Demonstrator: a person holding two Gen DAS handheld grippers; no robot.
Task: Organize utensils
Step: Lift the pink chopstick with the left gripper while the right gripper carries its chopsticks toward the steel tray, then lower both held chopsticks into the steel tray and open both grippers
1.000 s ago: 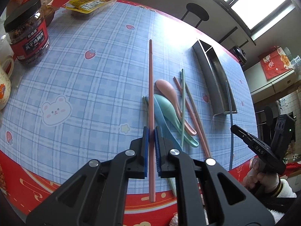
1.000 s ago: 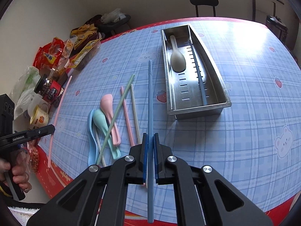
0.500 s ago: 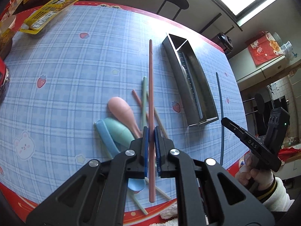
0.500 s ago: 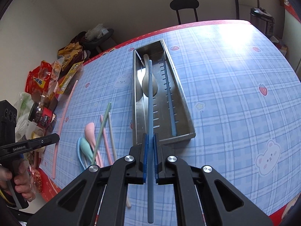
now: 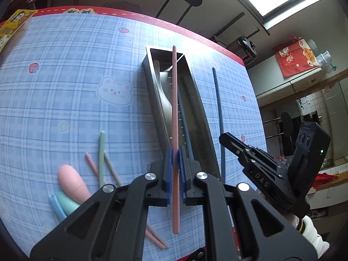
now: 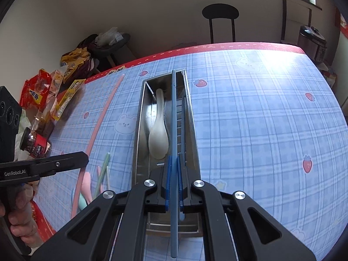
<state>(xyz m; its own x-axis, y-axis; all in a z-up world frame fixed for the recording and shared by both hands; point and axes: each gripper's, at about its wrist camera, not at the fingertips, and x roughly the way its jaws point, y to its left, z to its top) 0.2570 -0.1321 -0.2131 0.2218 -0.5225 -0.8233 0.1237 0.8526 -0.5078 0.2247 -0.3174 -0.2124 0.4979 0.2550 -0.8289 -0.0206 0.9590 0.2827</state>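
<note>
Your left gripper (image 5: 175, 169) is clamped on a pink chopstick (image 5: 174, 108). Your right gripper (image 6: 173, 178) pinches a blue chopstick (image 6: 173, 119) above the metal tray (image 6: 139, 117).

spoon (image 6: 158, 130) in tray (image 6: 139, 117), loose utensils (image 6: 102, 174) left of tray

A home kitchen: rice cooker (image 6: 312, 43), snack packets (image 6: 65, 95), tiled wall (image 5: 313, 104).

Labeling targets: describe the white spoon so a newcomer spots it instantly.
Find the steel tray on the blue plaid tablecloth. The white spoon lies in its wider left compartment, bowl toward the camera. It is the tray's only spoon; the others lie outside.
</note>
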